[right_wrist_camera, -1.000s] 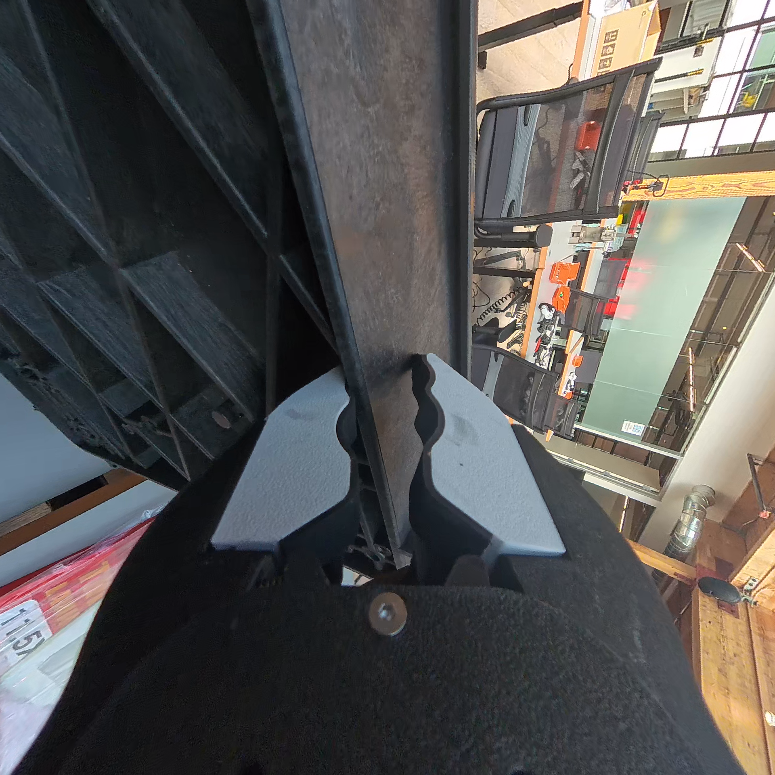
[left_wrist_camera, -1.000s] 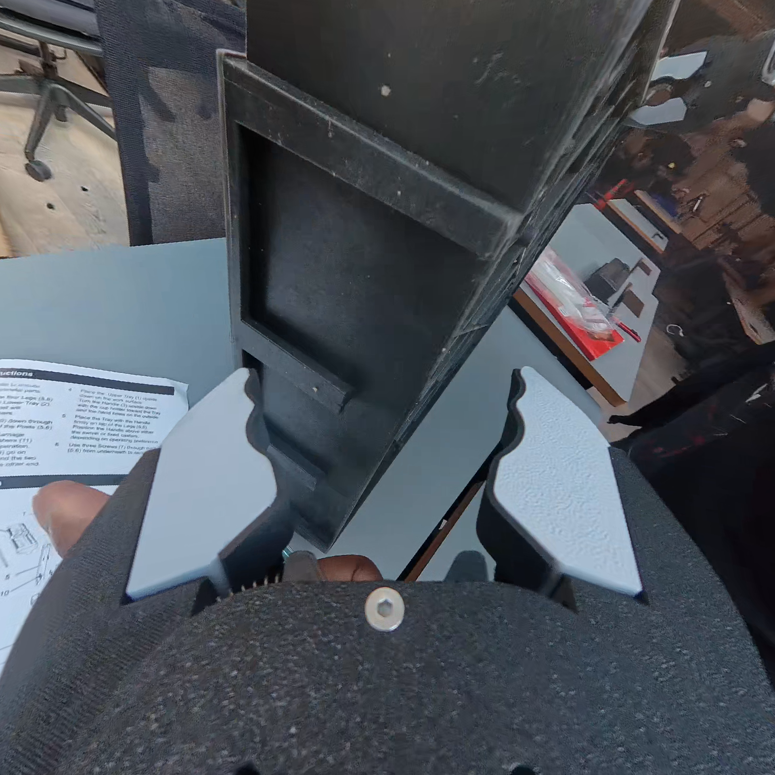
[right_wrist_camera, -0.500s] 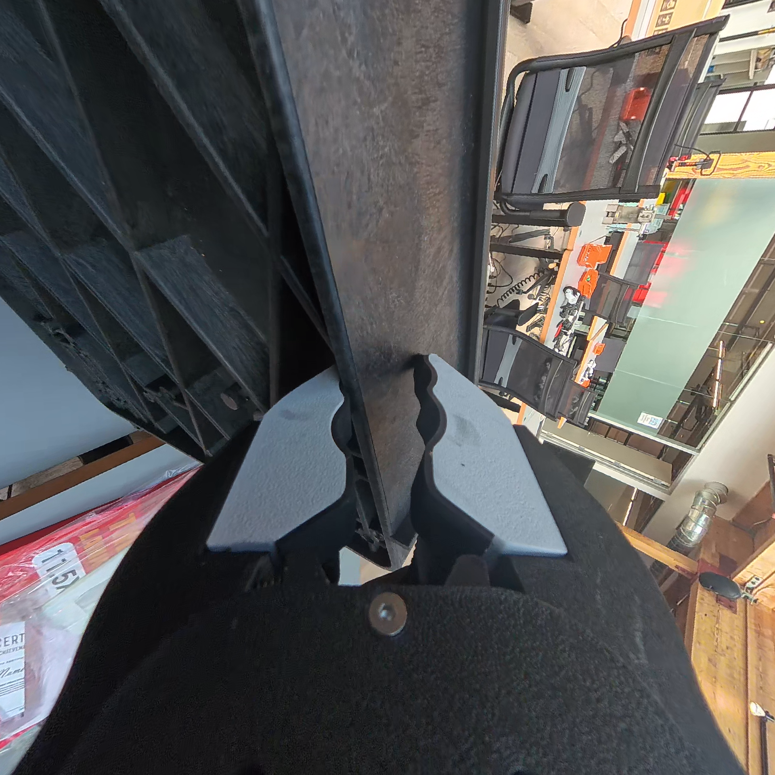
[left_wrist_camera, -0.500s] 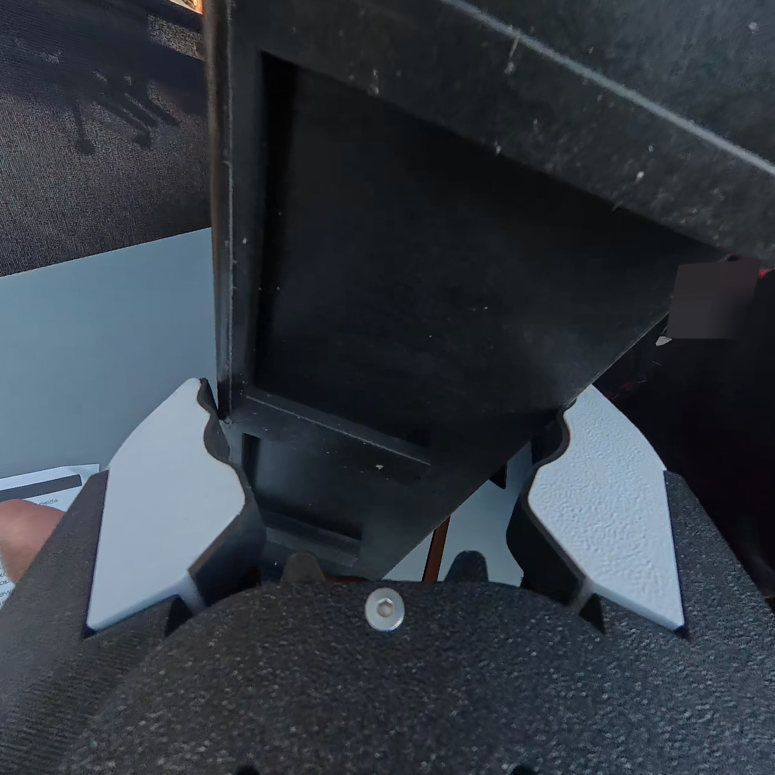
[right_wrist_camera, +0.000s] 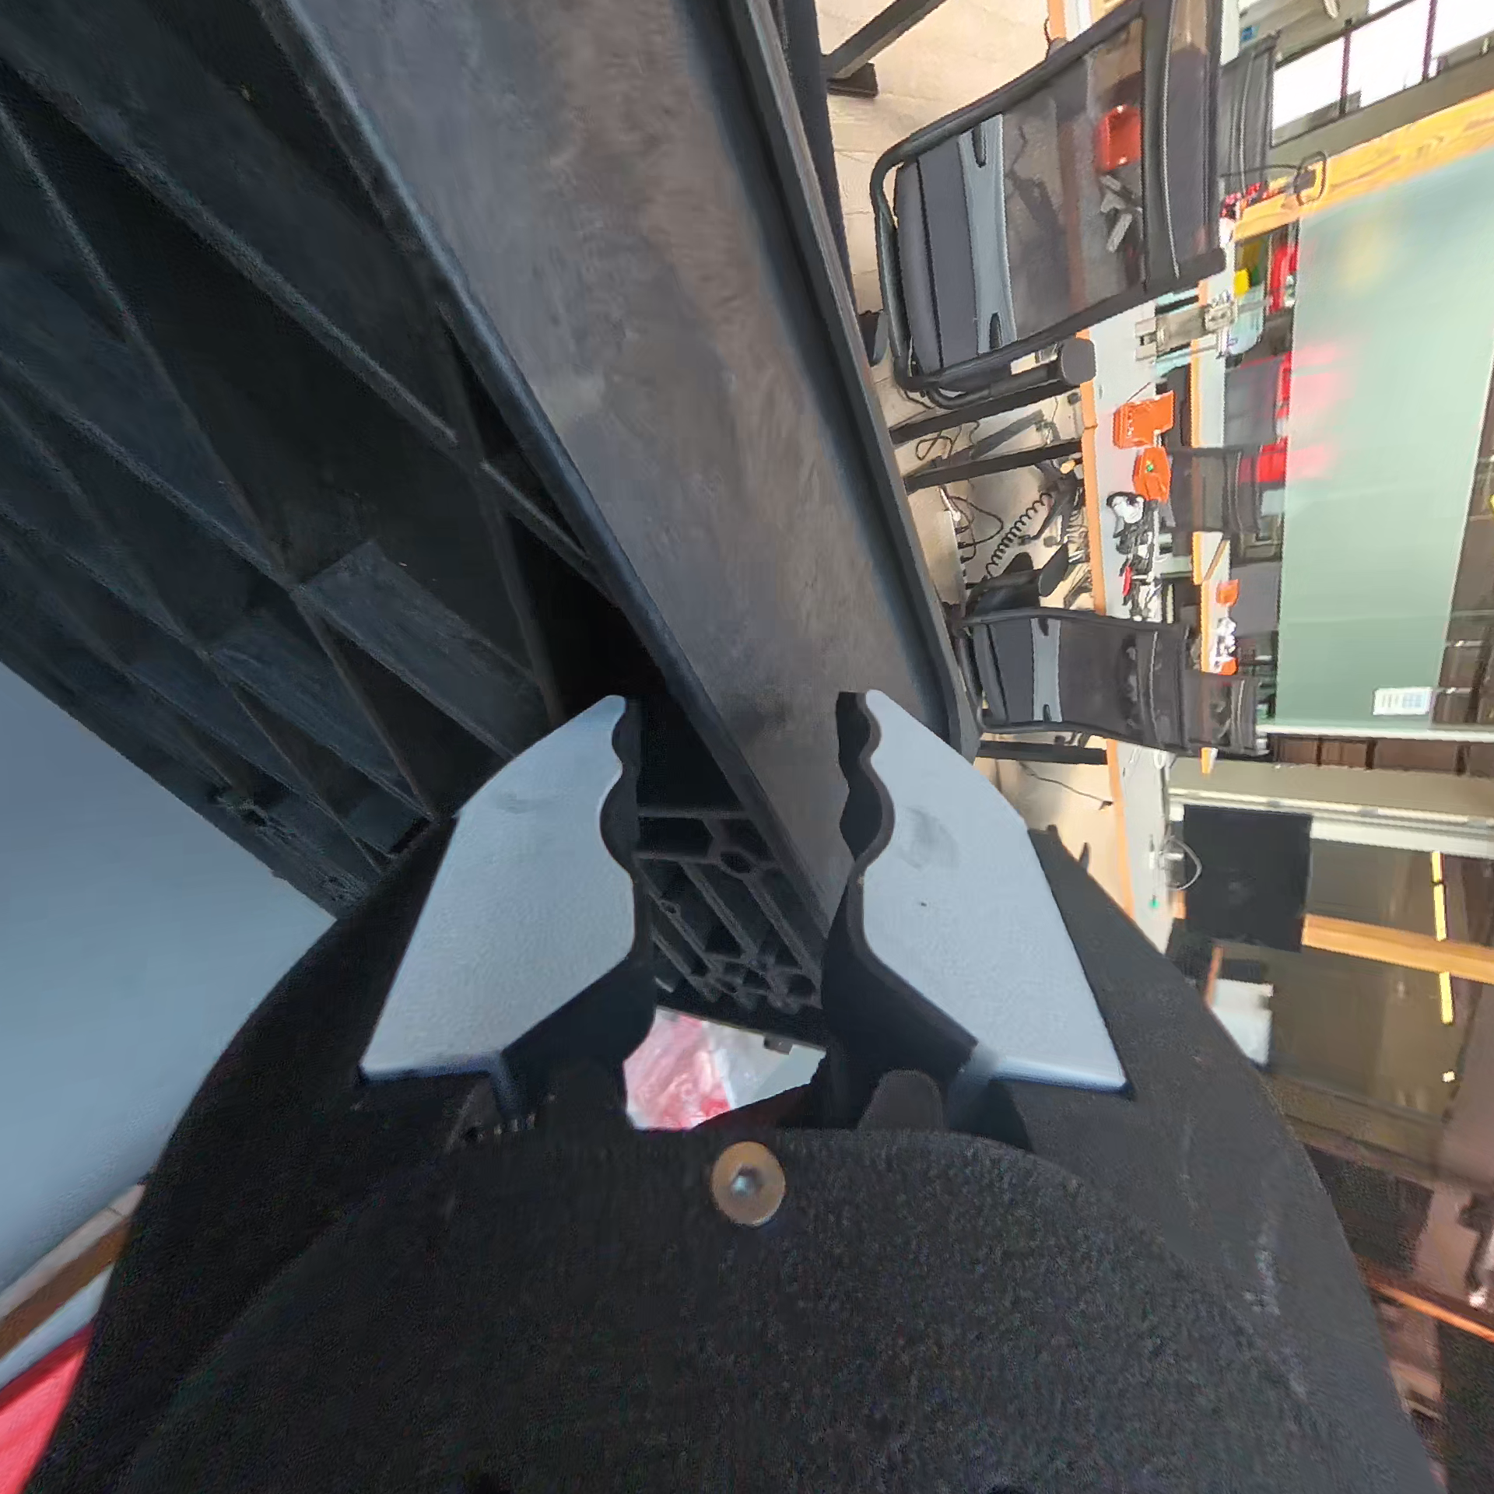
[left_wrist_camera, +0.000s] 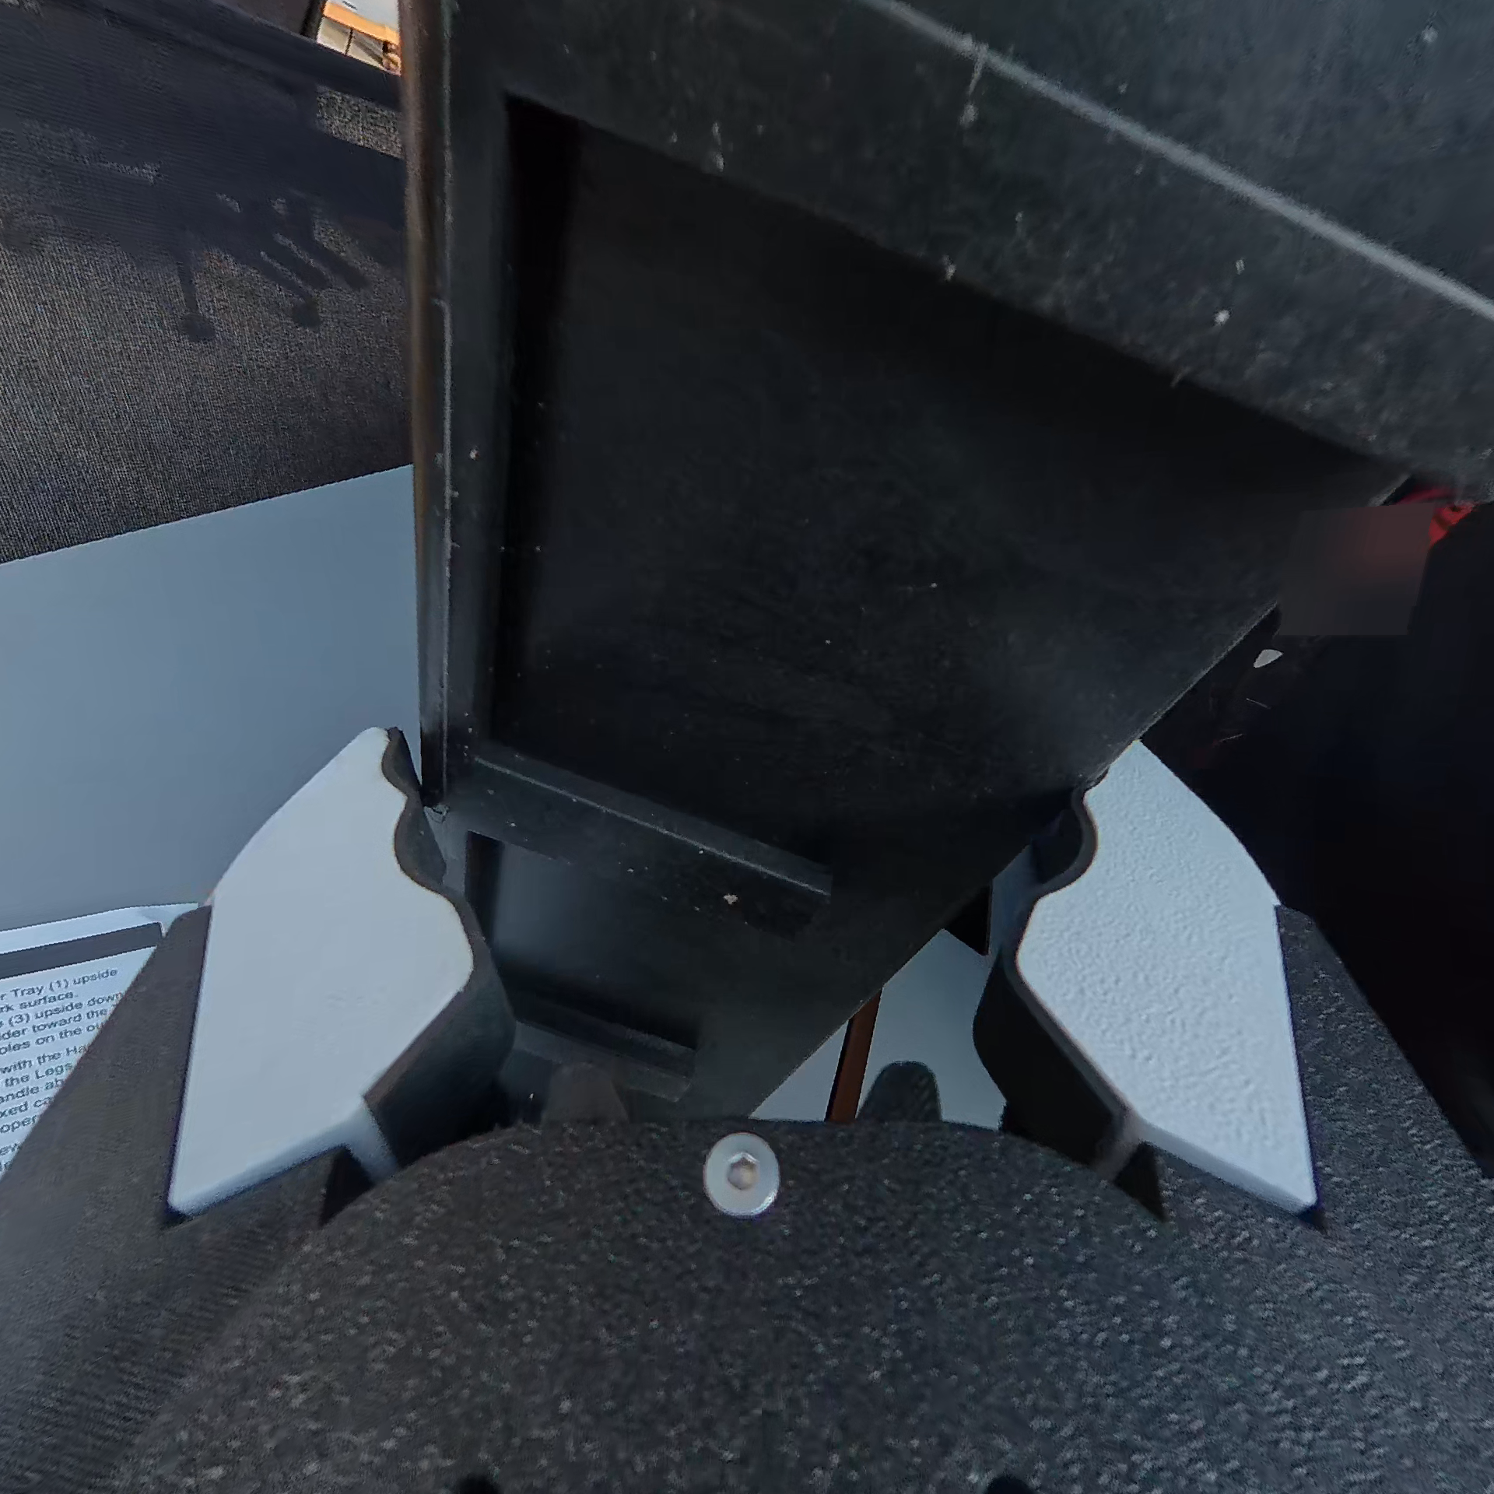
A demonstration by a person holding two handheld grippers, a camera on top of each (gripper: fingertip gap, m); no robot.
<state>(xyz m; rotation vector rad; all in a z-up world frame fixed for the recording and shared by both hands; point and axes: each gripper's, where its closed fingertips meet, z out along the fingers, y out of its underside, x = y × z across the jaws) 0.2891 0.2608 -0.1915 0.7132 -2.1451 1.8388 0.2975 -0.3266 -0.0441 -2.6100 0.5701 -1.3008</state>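
Sitting wide apart, the fingers of the left gripper (left_wrist_camera: 732,816) have a corner of the big black plastic tray (left_wrist_camera: 808,485) between them, above the grey counter (left_wrist_camera: 162,687) and a printed sheet (left_wrist_camera: 65,1019). The right gripper (right_wrist_camera: 732,768) fingers are apart too, loosely around the tray's rim. It looks stiff and bulky; the ribbed edge seems the best place to grab.

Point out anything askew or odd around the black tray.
The black plastic tray is tipped up on edge, ribbed underside showing, not flat on the grey table. Both the left hand-held gripper and the right hand-held gripper straddle its edges with jaws open.
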